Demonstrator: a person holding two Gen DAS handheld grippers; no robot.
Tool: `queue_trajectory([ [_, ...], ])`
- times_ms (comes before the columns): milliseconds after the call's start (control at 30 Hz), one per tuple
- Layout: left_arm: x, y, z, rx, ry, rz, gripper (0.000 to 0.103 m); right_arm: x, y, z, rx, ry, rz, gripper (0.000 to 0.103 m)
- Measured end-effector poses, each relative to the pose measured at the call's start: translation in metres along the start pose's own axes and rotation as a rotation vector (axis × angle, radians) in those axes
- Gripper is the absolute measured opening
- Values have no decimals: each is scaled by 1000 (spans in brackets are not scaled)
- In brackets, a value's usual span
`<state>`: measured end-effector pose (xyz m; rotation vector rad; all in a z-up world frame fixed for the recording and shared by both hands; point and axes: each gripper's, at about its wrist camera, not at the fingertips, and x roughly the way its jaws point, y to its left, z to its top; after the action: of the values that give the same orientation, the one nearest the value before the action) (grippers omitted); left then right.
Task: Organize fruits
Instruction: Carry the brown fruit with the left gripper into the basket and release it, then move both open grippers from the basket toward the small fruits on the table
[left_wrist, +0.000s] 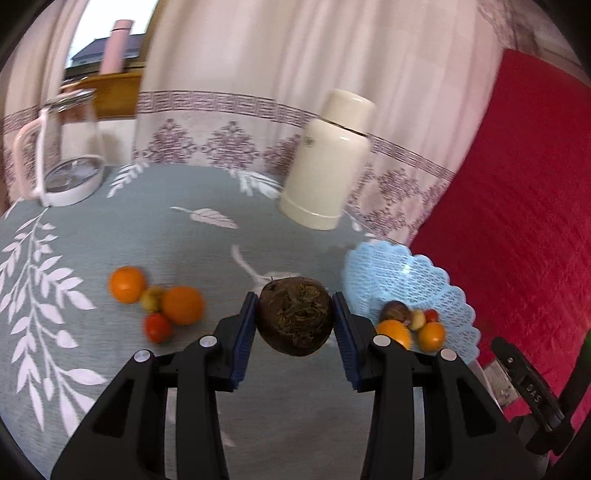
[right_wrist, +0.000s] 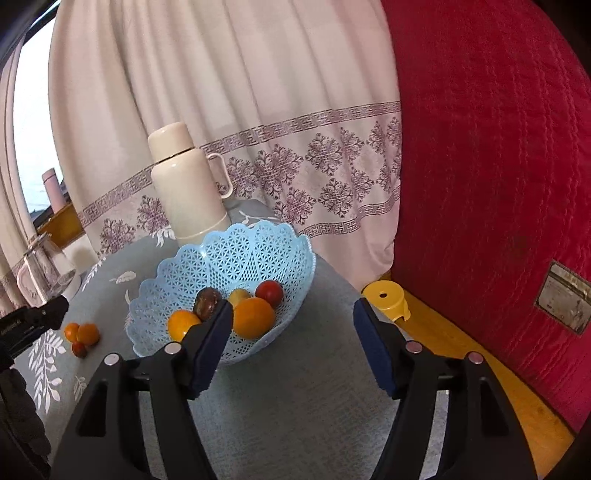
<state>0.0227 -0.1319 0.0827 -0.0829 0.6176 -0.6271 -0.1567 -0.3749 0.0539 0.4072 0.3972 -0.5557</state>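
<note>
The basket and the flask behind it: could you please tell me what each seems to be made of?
The basket looks like moulded plastic: pale blue, openwork lattice walls, scalloped rim, slight sheen. The flask has a smooth cream shell with a soft gloss and a loop handle; that could be plastic or enamelled metal, and the look alone does not settle it.

Left hand-held gripper (left_wrist: 295, 325) clamps brown fibrous fruit (left_wrist: 295, 317) beside blue basket (left_wrist: 424, 280).

A dark brown, rough, fibrous round fruit (left_wrist: 294, 319) hangs above the cloth, clamped at both sides. The pale blue lattice plastic basket (right_wrist: 236, 254) holds two oranges, a brown fruit, a yellow one and a red one. Two more oranges (left_wrist: 126, 284), a small yellowish fruit and a red one lie clustered on the grey leaf-patterned tablecloth (left_wrist: 184, 243).
</note>
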Motion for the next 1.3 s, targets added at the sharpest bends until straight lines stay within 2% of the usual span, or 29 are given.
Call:
queue_trajectory([
  [367,27,-71,-11,126,54,-85,42,-3,-6,0,39,-27,4,72],
  [633,49,-103,-27,192,108,-118,42,-5,-10,0,57,-39,5,73],
  [733,52,-107,-30,203,117,-129,43,-6,-10,-1,57,-41,5,73],
  [767,53,-108,-30,205,119,-131,50,-6,-10,-1,58,-41,5,73],
  [800,52,-108,-31,203,118,-130,63,-6,-10,-1,59,-42,5,73],
  [867,50,-104,-30,187,103,-122,72,-6,-10,0,62,-41,6,73],
  [1200,45,-74,-21,106,87,-73,72,-6,-9,-1,58,-42,3,73],
  [1300,44,-68,-20,92,80,-52,76,-6,-9,-1,55,-42,2,73],
])
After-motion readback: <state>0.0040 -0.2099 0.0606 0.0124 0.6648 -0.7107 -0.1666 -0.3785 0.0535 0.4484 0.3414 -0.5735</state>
